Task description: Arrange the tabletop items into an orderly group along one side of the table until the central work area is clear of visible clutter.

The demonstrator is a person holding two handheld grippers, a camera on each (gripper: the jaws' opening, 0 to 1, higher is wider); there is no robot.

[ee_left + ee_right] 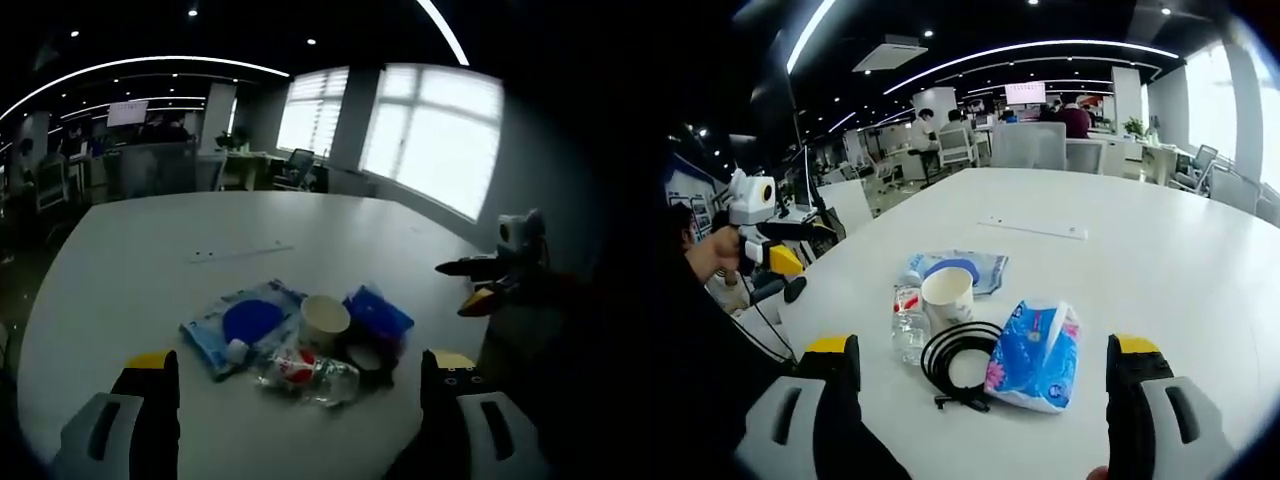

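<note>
Plainly both grippers hang spread and empty, the left gripper and the right gripper facing the clutter from opposite sides. Near the white table's edge huddle a paper cup, plastic bottle, black cable coil, blue tissue pack and blue pouch. All look light; the cup likely crushes, so pinch its rim gently, and take the soft pack mid-body

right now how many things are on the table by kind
paper cup: 1
plastic bottle: 1
black cable coil: 1
blue tissue pack: 1
blue and white packet: 1
flat strip: 1
total: 6
</note>
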